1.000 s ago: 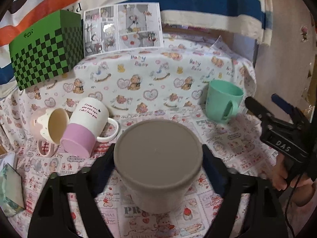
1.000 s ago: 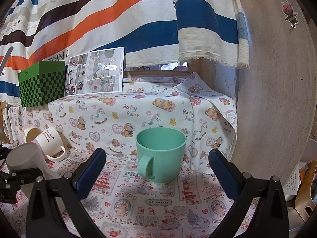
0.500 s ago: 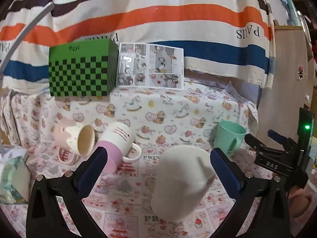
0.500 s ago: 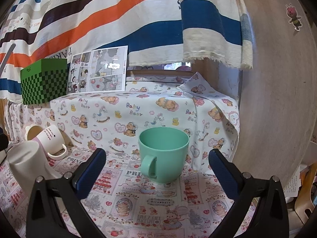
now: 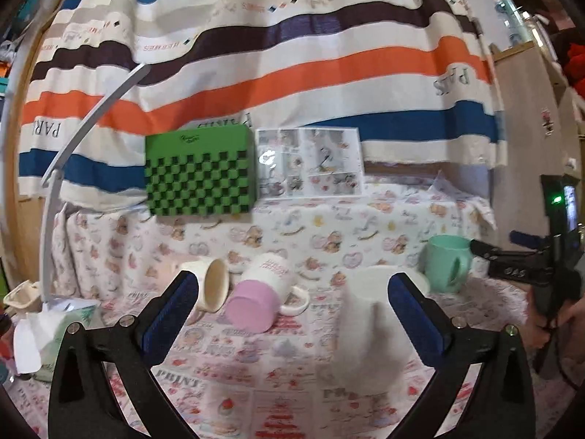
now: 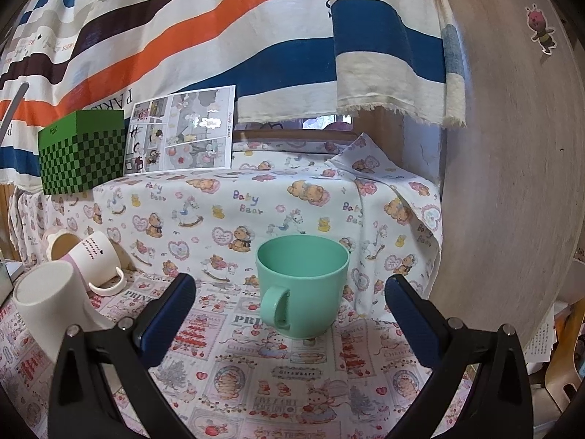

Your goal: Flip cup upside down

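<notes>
A cream cup [image 5: 369, 325] stands upside down on the printed cloth, beside the right finger of my left gripper [image 5: 292, 289], which is open and empty. It also shows in the right wrist view [image 6: 47, 300] at the far left. A green mug [image 6: 303, 289] stands upright with its handle toward me, centred just beyond my open, empty right gripper [image 6: 290, 292]. It also shows in the left wrist view [image 5: 448, 267], with the right gripper [image 5: 512, 259] just right of it.
A white and pink mug [image 5: 263, 292] and a cream mug [image 5: 208, 289] lie on their sides at the left. A green checkered box [image 5: 199, 175] and a comic sheet [image 5: 310, 162] stand on the raised ledge behind. A wooden panel [image 6: 512, 146] is at the right.
My left gripper has let go of the cream cup, opened wide, and drawn back and left. The cup now stands inverted on the cloth. The right gripper has barely moved.
</notes>
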A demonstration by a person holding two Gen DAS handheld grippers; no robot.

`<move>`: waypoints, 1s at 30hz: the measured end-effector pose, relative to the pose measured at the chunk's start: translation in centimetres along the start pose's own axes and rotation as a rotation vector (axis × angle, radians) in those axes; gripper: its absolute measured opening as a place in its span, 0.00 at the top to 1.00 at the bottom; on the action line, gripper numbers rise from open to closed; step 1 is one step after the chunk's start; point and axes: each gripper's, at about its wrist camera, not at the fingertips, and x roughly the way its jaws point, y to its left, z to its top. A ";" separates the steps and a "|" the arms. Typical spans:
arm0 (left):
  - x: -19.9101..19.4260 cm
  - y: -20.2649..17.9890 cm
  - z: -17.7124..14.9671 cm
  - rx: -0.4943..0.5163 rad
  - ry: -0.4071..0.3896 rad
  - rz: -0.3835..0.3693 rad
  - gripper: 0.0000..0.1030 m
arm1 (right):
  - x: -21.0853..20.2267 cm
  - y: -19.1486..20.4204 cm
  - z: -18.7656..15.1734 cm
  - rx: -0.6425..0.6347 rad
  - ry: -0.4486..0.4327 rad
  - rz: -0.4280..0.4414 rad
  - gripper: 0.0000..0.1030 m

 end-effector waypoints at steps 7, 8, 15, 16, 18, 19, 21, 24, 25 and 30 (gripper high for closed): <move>2.5 1.0 -0.5 -0.026 0.131 0.059 0.00 | 0.0 0.3 0.0 -0.016 -0.001 0.009 0.00; 2.7 0.8 -0.6 -0.011 0.144 0.044 0.00 | 0.1 0.4 0.0 -0.017 0.001 0.011 0.00; 2.4 1.2 -0.7 -0.038 0.136 0.059 0.00 | 0.2 0.2 0.0 -0.007 0.004 0.011 0.00; 2.4 1.1 -0.7 -0.030 0.137 0.056 0.00 | 0.1 0.3 0.0 -0.011 0.004 0.012 0.00; 2.2 0.8 -0.7 -0.020 0.127 0.057 0.00 | 0.1 0.4 0.0 -0.017 0.005 0.020 0.00; 2.2 0.8 -0.7 -0.022 0.125 0.059 0.00 | 0.1 0.5 -0.1 -0.020 0.006 0.022 0.00; 2.3 1.1 -0.6 -0.033 0.130 0.065 0.00 | 0.1 0.6 -0.1 -0.023 0.005 0.025 0.00; 2.4 1.2 -0.6 -0.041 0.136 0.069 0.00 | 0.2 0.6 -0.1 -0.023 0.008 0.024 0.00; 2.4 1.2 -0.6 -0.039 0.137 0.068 0.00 | 0.2 0.6 -0.1 -0.022 0.008 0.025 0.00; 2.4 1.0 -0.6 -0.030 0.136 0.072 0.00 | 0.2 0.6 -0.1 -0.022 0.008 0.025 0.00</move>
